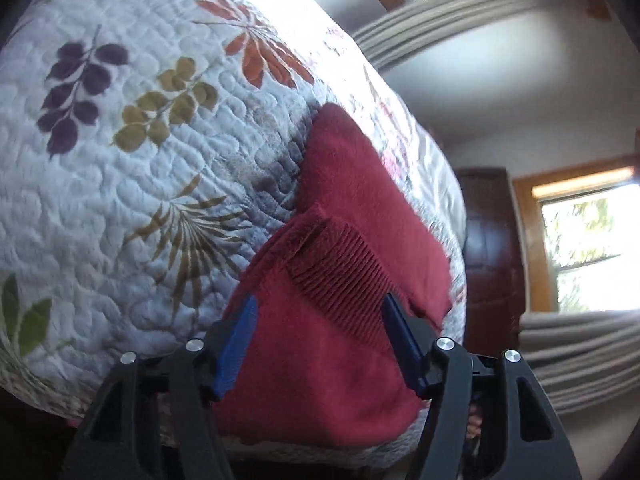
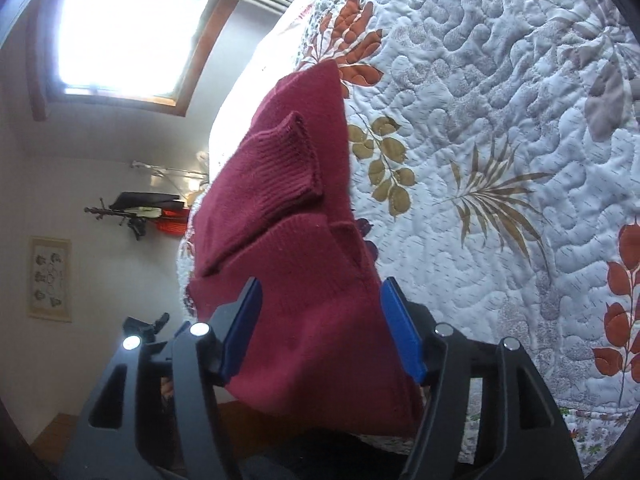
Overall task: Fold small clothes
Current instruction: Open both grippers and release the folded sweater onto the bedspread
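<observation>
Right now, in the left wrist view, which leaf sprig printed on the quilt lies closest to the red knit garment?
The tan palm-frond sprig, its tips nearly reaching the red knit garment. The purple sprig, olive sprig and orange sprig on the quilt sit farther off.

The bed was covered by a white quilted bedspread (image 1: pixel 120 200) stitched in wavy lines and printed with leaf sprays in purple, olive, rust, tan and green. On it lay a dark red knitted sweater (image 1: pixel 328 352), partly folded, with a ribbed cuff (image 1: pixel 340 276) turned over onto its body; it sat close to one side edge of the bed, beyond which the room showed. In the right wrist view the same sweater (image 2: pixel 304 280) lay along that edge, the printed bedspread (image 2: pixel 500 160) spreading bare to its other side.
</observation>
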Motion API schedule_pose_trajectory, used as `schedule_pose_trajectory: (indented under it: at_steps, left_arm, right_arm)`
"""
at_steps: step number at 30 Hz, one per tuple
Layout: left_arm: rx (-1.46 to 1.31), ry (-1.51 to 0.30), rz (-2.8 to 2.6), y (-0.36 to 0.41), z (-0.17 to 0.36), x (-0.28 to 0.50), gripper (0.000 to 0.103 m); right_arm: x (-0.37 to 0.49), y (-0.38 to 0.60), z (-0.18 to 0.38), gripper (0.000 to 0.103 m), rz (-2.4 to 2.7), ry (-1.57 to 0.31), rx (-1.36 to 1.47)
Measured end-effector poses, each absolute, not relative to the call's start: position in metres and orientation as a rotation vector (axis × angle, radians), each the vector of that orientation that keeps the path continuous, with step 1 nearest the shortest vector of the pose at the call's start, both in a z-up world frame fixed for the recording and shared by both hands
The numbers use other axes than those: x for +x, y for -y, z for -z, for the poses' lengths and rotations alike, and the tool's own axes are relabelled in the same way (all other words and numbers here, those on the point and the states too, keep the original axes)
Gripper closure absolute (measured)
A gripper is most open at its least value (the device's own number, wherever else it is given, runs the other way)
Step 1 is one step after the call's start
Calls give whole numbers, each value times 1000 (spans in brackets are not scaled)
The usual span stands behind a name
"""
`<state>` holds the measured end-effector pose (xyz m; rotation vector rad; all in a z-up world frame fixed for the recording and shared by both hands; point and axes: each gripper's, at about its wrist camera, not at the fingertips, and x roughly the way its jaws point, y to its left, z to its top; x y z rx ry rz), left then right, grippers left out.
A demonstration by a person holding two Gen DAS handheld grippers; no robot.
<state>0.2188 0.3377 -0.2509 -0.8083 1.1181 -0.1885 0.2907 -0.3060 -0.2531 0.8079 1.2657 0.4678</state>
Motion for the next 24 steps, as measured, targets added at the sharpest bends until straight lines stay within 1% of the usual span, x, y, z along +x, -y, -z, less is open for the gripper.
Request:
schedule_pose_trajectory:
  at_steps: [1,4,8,9,11,12,18,21,22,23,24]
  left_arm:
    - [-766,-1138,196,-331,255,218,29]
    - [-666,-1196,213,-325,262,229,24]
    - [-576,-1257,260,-318,271,241,23]
    - [-561,-1267,275,-317,271,242,25]
    - [-538,-1289,290,-312,275,249,37]
    - [-524,-1309,294,-311,278,250,50]
    - [-476,-1310,309,-294,273,258,63]
    - [-432,-1320,299,-285,271,260,78]
    - [-413,-1320,290,-281,272,266,86]
    - [-398,-1315,284,-279,271,266,90]
    - [-391,-1308,278,-277,270,266,92]
  right_arm:
    - [288,300,255,34,-457,-1266,778]
    - [284,292,258,25,-436,-1266,734]
    - [290,285,264,23,-418,-1291,708]
    - [293,283,266,23,-416,-1297,705]
    - [298,280,270,22,-414,-1304,696]
    - [300,278,271,22,-419,-1307,691]
    - [311,263,279,21,-436,-1341,610]
    - [313,255,279,21,-457,-1338,570]
    - [314,252,279,25,-461,-1337,551]
    - [314,249,278,29,-466,-1336,529]
    - [314,244,277,42,-471,-1337,507]
